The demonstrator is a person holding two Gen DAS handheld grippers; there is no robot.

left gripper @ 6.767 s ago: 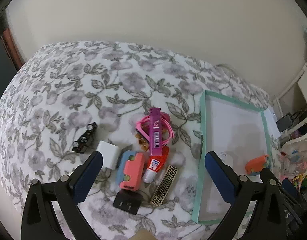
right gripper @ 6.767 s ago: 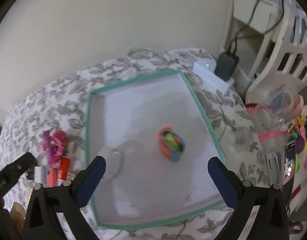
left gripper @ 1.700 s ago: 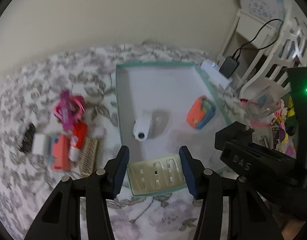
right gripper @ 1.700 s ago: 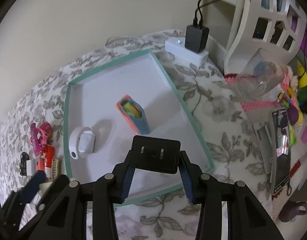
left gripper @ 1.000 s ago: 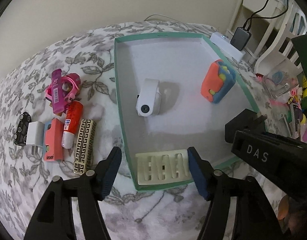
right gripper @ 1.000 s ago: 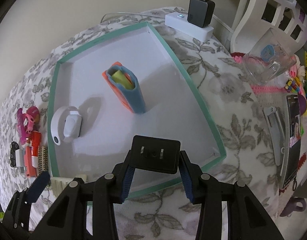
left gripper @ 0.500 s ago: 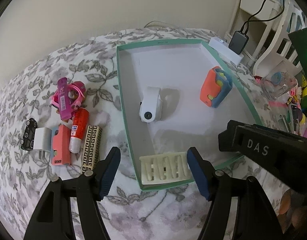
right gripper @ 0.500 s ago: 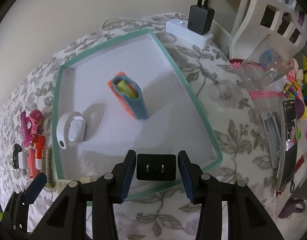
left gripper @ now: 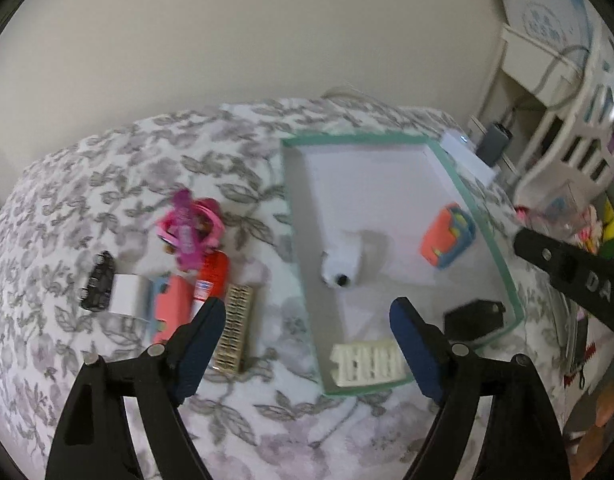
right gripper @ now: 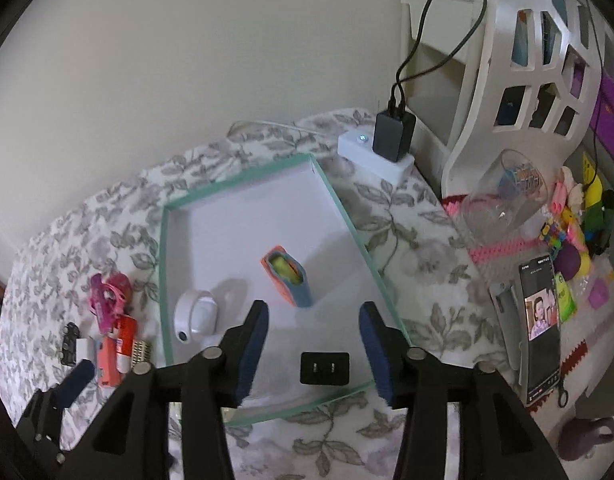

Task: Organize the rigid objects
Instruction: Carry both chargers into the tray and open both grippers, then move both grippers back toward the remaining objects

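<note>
A teal-rimmed white tray (left gripper: 295, 216) (right gripper: 343, 208) lies on the floral bedspread. Inside it are a white round device (left gripper: 343, 266) (right gripper: 197, 316), an orange and blue toy (left gripper: 447, 240) (right gripper: 289, 276), a cream slotted block (left gripper: 365, 364) and a black plug adapter (left gripper: 473, 318) (right gripper: 325, 368). Left of the tray lie a pink toy (left gripper: 189, 230), a red tube (left gripper: 213, 276), a patterned bar (left gripper: 233, 332), a coral box (left gripper: 171, 306), a white cube (left gripper: 127, 294) and a black piece (left gripper: 97, 280). My left gripper (left gripper: 307, 350) is open and empty above the tray's near-left corner. My right gripper (right gripper: 313, 356) is open above the black adapter.
A white power strip with a black charger (right gripper: 391, 138) sits beyond the tray's far corner. At the right are a clear jar (right gripper: 503, 204), a phone (right gripper: 541, 320), small toys (right gripper: 575, 248) and a white lattice basket (right gripper: 547, 60). The wall runs behind the bed.
My right gripper has opened wider and the black adapter now lies on the tray floor. My left gripper has opened, pulled back and swung left, leaving the cream block in the tray.
</note>
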